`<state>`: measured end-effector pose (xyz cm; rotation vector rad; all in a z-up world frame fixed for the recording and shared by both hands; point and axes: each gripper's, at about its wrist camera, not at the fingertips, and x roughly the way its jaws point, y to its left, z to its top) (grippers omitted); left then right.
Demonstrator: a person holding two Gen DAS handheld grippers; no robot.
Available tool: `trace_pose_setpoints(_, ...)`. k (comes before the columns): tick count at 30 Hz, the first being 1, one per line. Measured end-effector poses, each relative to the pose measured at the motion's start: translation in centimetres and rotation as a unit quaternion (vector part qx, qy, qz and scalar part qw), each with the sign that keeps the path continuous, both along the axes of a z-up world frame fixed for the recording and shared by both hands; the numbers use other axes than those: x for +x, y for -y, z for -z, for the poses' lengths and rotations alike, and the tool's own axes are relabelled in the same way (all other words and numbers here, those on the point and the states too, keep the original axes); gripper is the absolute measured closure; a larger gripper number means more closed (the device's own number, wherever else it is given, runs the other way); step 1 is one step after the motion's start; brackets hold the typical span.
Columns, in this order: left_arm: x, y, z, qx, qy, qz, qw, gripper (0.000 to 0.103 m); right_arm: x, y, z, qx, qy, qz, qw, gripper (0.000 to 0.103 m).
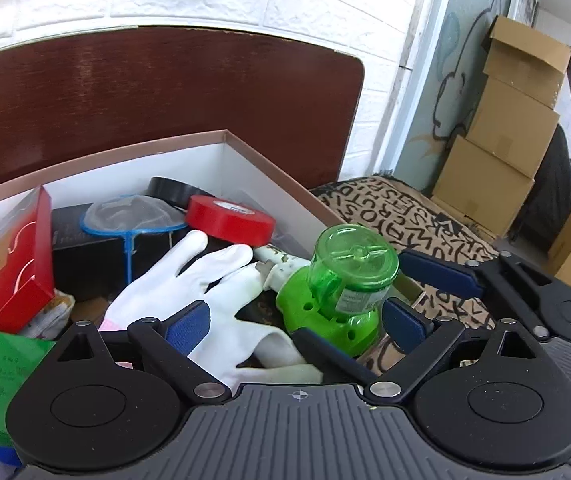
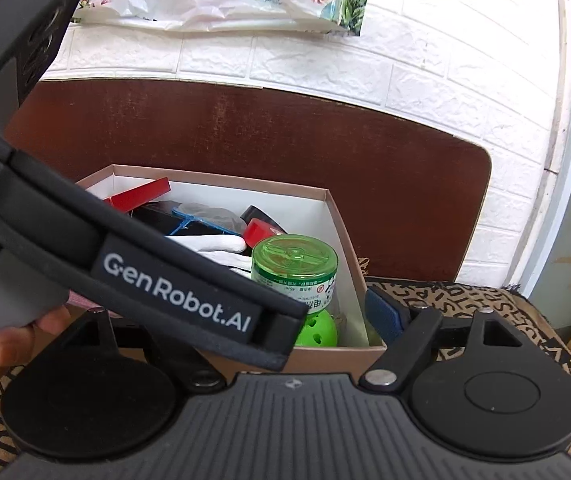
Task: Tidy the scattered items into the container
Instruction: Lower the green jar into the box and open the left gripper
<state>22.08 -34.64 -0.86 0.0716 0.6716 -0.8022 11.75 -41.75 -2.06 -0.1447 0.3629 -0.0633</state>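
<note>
Left wrist: left gripper (image 1: 297, 322), jaws apart, straddles the green bottle (image 1: 345, 280) at the box (image 1: 269, 168) right wall; dropped here it could tip over the rim. Right wrist: right gripper (image 2: 365, 312) is half hidden, state unclear.

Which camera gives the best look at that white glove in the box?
The left wrist view: the white glove lies spread, fingers plain. In the right wrist view, only a sliver shows behind the left claw's body.
</note>
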Motion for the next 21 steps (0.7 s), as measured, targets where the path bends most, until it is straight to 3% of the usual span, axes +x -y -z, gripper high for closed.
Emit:
trace_pose_setpoints(4,-0.4,-0.6,-0.1,-0.006,-0.002,-0.007,1.0000,0.004,-0.3,0.0,-0.2,0.009,0.004,0.004,1.000,0.030)
trace_pose_setpoints(9,-0.9,-1.3,-0.3,-0.007,0.003,-0.019,0.9998,0.002,-0.4,-0.3,-0.2,0.016,-0.002,0.001,1.000,0.030)
trace_pose_setpoints(12,-1.3,-1.6,-0.4,-0.005,0.005,-0.030,0.9995,0.000,-0.7,-0.7,-0.3,0.020,-0.001,-0.008,1.000,0.026)
trace_pose_setpoints(14,-1.7,-1.8,-0.5,-0.003,0.009,-0.035,0.9993,0.000,-1.2,-1.2,-0.5,0.015,0.008,-0.011,1.000,0.011)
trace_pose_setpoints(21,-4.2,-3.0,-1.0,0.018,0.042,-0.079,0.9959,0.000,-2.6,-2.2,-1.0,0.014,0.022,-0.012,1.000,0.002)
